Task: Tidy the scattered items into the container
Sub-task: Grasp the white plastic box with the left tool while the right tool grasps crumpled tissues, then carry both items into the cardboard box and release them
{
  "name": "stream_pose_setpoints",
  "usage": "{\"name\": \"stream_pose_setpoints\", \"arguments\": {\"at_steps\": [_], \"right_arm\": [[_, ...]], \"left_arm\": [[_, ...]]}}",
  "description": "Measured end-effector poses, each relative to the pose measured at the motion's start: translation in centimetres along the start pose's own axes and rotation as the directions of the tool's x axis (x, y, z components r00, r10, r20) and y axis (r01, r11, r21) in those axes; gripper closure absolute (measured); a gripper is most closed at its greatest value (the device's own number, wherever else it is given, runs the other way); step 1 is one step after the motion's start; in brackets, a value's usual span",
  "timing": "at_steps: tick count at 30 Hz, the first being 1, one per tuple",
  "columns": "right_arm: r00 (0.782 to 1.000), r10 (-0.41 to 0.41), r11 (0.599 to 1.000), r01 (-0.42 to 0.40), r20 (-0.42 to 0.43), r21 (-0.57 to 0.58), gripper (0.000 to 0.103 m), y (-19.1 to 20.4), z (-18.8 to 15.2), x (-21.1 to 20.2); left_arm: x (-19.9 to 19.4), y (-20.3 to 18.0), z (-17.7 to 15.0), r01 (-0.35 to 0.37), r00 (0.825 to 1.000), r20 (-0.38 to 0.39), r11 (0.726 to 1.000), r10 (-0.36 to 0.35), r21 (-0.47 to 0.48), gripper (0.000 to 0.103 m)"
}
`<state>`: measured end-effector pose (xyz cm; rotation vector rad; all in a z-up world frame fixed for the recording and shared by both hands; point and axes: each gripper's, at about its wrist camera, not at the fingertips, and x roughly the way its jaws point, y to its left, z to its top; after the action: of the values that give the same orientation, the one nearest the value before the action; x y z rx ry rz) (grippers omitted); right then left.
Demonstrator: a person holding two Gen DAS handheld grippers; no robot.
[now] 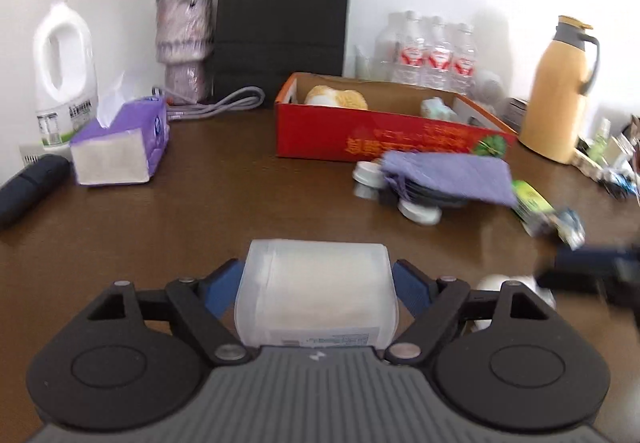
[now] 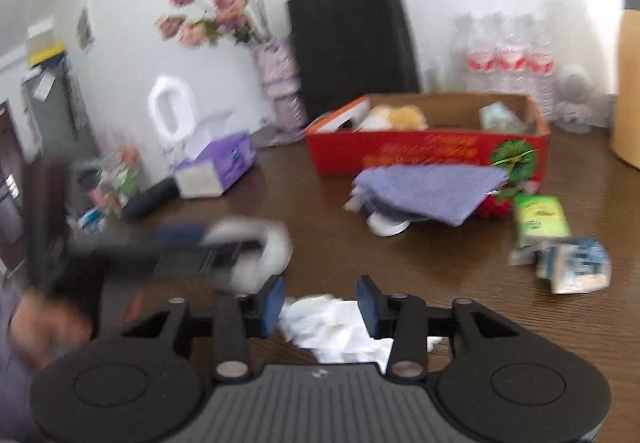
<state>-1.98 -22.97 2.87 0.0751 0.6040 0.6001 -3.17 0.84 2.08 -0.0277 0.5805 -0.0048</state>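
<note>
My left gripper is shut on a translucent white plastic tub, held above the brown table. The red cardboard box stands ahead, with a yellow plush toy and a pale green item inside. My right gripper has its blue pads on either side of a crumpled white tissue lying on the table; whether they touch it is unclear. The box also shows in the right wrist view. The left gripper appears blurred in that view.
A purple cloth lies over white caps in front of the box. A green packet and a blue-white packet lie to the right. A tissue box, black bag, vase, water bottles and tan thermos line the back.
</note>
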Motion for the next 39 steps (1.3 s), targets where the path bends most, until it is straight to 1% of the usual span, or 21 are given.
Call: {"name": "stream_pose_setpoints", "arguments": {"at_steps": [2,3,5,7,10,13,15,17,21,22,23,24,25,26,28,29,33,36,39], "right_arm": [[0.998,-0.060,0.998,0.060,0.004,0.012,0.054,-0.4,-0.1,0.0],[0.996,-0.084,0.996,0.084,-0.012,0.026,0.053,-0.6,-0.1,0.5],[0.993,-0.108,0.993,0.110,-0.051,0.048,0.050,-0.6,0.0,1.9],[0.993,-0.097,0.995,0.098,-0.071,0.023,0.049,0.1,-0.2,2.8],[0.991,-0.115,0.993,0.114,-0.074,-0.012,0.049,0.8,-0.4,3.4],[0.984,-0.153,0.988,0.150,-0.093,-0.044,0.049,1.0,-0.9,4.3],[0.983,-0.145,0.989,0.140,-0.110,-0.047,0.049,1.1,-1.1,4.6],[0.983,-0.148,0.987,0.140,-0.113,-0.073,0.049,1.6,-1.3,4.9],[0.977,-0.175,0.980,0.162,-0.118,-0.114,0.048,2.3,-2.1,5.4],[0.977,-0.184,0.977,0.169,-0.112,-0.127,0.050,2.5,-2.2,5.4],[0.975,-0.192,0.975,0.176,-0.108,-0.139,0.061,2.7,-2.3,5.4],[0.975,-0.196,0.973,0.180,-0.105,-0.142,0.070,2.7,-2.3,5.4],[0.975,-0.197,0.974,0.182,-0.103,-0.136,0.077,2.6,-2.2,5.4],[0.976,-0.193,0.976,0.181,-0.099,-0.123,0.078,2.3,-2.0,5.2],[0.978,-0.195,0.977,0.187,-0.069,-0.103,0.078,2.0,-1.7,4.6],[0.978,-0.201,0.976,0.195,-0.052,-0.100,0.079,1.9,-1.4,4.2],[0.973,-0.225,0.971,0.229,0.056,-0.070,0.078,1.1,0.4,2.1],[0.958,-0.246,0.967,0.253,0.148,-0.030,0.078,0.0,2.6,0.8],[0.940,-0.277,0.957,0.289,0.201,-0.032,0.078,-1.0,5.3,0.6]], "left_arm": [[-0.7,-1.0,-0.6,0.017,1.000,-0.004,0.999,-0.017,0.045,0.020],[-0.7,-1.4,-0.7,0.024,1.000,-0.003,0.998,-0.024,0.063,0.020],[-0.5,-2.1,-0.6,0.005,1.000,0.003,0.995,-0.005,0.095,0.020],[-0.3,-2.0,-0.5,-0.005,1.000,0.000,0.996,0.005,0.085,0.020],[-0.2,-1.3,-0.8,-0.015,1.000,0.000,0.998,0.015,0.054,0.018],[-0.4,-0.4,-1.0,-0.003,1.000,0.000,1.000,0.003,0.019,0.018],[-0.5,-0.1,-1.0,-0.003,1.000,0.008,1.000,0.003,0.011,0.016],[-0.5,0.1,-0.9,0.021,1.000,0.008,1.000,-0.021,0.014,0.016],[-0.4,0.3,-0.8,0.039,0.999,0.009,0.999,-0.039,0.023,0.014],[-0.4,0.4,-0.8,0.040,0.999,0.012,0.999,-0.040,0.023,0.014],[-0.4,0.4,-0.9,0.044,0.999,0.011,0.999,-0.044,0.023,0.014],[-0.2,0.5,-1.0,0.055,0.998,0.004,0.998,-0.055,0.021,0.018],[0.0,0.5,-1.0,0.057,0.998,-0.006,0.998,-0.057,0.018,0.020],[0.0,0.5,-1.0,0.060,0.998,-0.002,0.998,-0.060,0.013,0.020],[-0.1,0.5,-0.9,0.065,0.998,0.003,0.998,-0.065,0.003,0.021],[-0.3,0.5,-0.8,0.060,0.998,0.018,0.998,-0.060,-0.008,0.021],[-1.0,0.1,0.7,0.062,0.992,0.109,0.998,-0.059,-0.031,0.021],[-0.8,-0.3,3.3,0.077,0.978,0.197,0.997,-0.072,-0.017,0.021],[0.1,-0.8,6.9,0.077,0.963,0.257,0.997,-0.077,0.011,0.020]]}}
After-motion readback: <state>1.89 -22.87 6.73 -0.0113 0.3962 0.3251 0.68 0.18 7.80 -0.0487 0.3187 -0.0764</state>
